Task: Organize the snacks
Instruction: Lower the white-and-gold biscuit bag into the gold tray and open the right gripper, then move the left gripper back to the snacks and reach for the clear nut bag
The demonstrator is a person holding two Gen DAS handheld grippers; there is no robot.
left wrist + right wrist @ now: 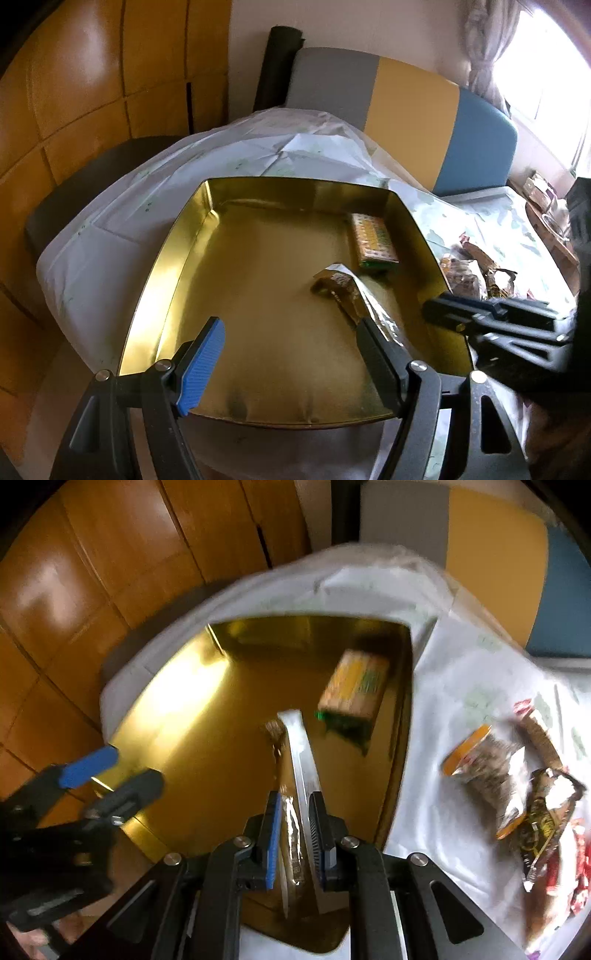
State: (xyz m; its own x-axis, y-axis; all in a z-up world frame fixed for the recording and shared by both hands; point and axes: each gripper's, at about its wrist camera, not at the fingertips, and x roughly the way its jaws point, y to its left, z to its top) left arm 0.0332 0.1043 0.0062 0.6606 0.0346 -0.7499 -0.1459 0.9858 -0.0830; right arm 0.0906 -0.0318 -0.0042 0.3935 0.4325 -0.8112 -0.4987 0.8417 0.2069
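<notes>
A wide gold metal tin (173, 258), open at the top, lies flat on the cloth-covered bench. Inside, against its right wall, rests a flat orange-and-green snack packet (373, 240). Nearer the middle, a long silver-and-brown foil snack wrapper (299, 760) stands on edge, tilted, its near end pinched by the right gripper (293, 834). Outside the tin, to its right, a loose heap of foil snack packets (517, 786) lies on the cloth.

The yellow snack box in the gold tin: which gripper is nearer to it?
Right. The right gripper holds a silver wrapper whose far end nearly reaches the yellow box; the left gripper hovers open over the gold tin's near edge, farther back.
</notes>
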